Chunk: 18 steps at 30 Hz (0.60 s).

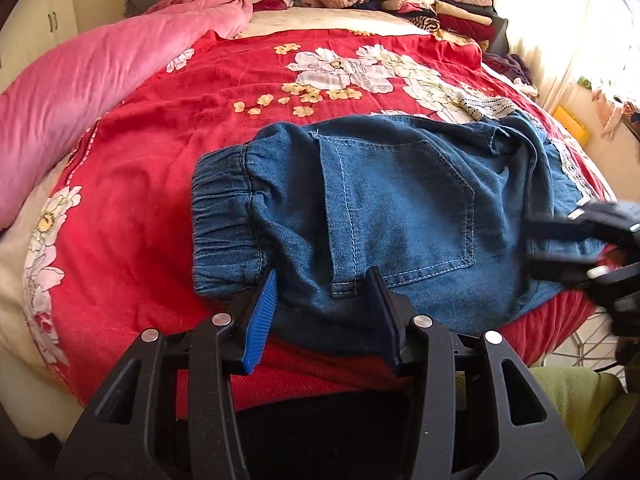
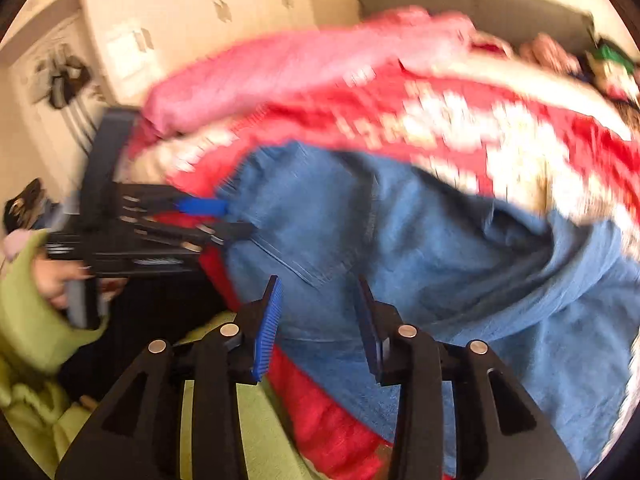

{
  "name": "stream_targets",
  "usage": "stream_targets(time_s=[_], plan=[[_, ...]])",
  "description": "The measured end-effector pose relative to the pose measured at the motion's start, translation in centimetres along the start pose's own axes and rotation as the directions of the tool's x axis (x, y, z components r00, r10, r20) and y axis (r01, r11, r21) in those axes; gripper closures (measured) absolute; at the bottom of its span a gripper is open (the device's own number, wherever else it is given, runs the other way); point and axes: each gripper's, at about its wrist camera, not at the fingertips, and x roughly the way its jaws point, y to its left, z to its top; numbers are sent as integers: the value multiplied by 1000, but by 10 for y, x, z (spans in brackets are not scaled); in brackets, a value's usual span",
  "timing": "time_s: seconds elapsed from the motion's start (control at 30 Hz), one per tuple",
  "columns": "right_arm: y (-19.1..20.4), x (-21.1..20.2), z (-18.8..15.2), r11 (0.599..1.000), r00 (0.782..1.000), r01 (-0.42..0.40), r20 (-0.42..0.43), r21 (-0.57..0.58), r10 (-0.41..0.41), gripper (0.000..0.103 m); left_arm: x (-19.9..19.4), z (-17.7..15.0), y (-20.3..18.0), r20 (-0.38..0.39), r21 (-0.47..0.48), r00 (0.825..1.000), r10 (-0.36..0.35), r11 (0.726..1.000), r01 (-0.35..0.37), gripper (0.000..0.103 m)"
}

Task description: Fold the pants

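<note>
Blue denim pants (image 1: 400, 208) with an elastic waistband (image 1: 224, 220) and a back pocket lie on the red floral bedspread (image 1: 200, 120), near the bed's front edge. My left gripper (image 1: 324, 280) is open, its blue-padded fingers (image 1: 264, 312) astride the pants' near edge by the waistband. My right gripper (image 2: 320, 300) is open over the near edge of the pants (image 2: 440, 260); that view is motion-blurred. The right gripper shows in the left wrist view (image 1: 576, 248) at the pants' right side, and the left gripper shows in the right wrist view (image 2: 212, 216) by the waistband.
A pink quilt (image 1: 100, 88) lies along the bed's left side. A stack of folded clothes (image 1: 432, 4) sits at the far right by the headboard. A bright curtain (image 1: 560, 40) hangs at the right. My green-sleeved arm (image 2: 32, 300) is at the left.
</note>
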Motion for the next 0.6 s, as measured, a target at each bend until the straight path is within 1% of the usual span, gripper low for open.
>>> stream_targets(time_s=[0.03,0.07,0.17,0.23,0.27,0.33,0.37,0.4,0.43,0.47,0.57,0.6], plan=[[-2,12,-4,1000,998,18,-52,16,-17,67,0,-1,1,2,-2,1000,-7,1000,7,66],[-5,19,-9,999,997,20,-75,31,-17,67,0,-1,1,2,-1,1000,-14,1000,14,66],[-10,18,-9,998,997,0,-71,70,5,67,0,-1,-3,5,7,1000,-5,1000,5,66],[-11,7,-8,997,999,-5,-48,81,9,66,-5,0,-4,6,-4,1000,-12,1000,12,64],[-12,1,-9,997,999,-4,-33,81,7,64,-10,0,-4,14,-13,1000,-20,1000,20,61],[-17,-19,-10,996,1000,4,20,89,-5,52,-19,1,-5,29,-26,999,-28,999,29,58],[-20,-26,-10,995,999,11,37,97,-14,50,-25,2,-6,38,-31,999,-27,999,29,57],[-27,-40,-12,993,997,31,66,112,-39,47,-30,2,-6,45,-34,999,-29,999,30,55],[-32,-47,-7,991,995,46,79,123,-56,44,-37,4,-8,59,-32,998,-32,999,34,54],[-41,-61,-9,987,991,73,104,142,-89,42,-42,6,-12,70,-28,997,-31,999,33,51],[-62,-87,-8,974,978,108,153,201,-140,41,-54,11,-23,96,-8,994,-41,999,42,46],[-70,-99,-11,966,971,124,174,225,-165,38,-56,12,-27,100,0,994,-50,999,51,44]])
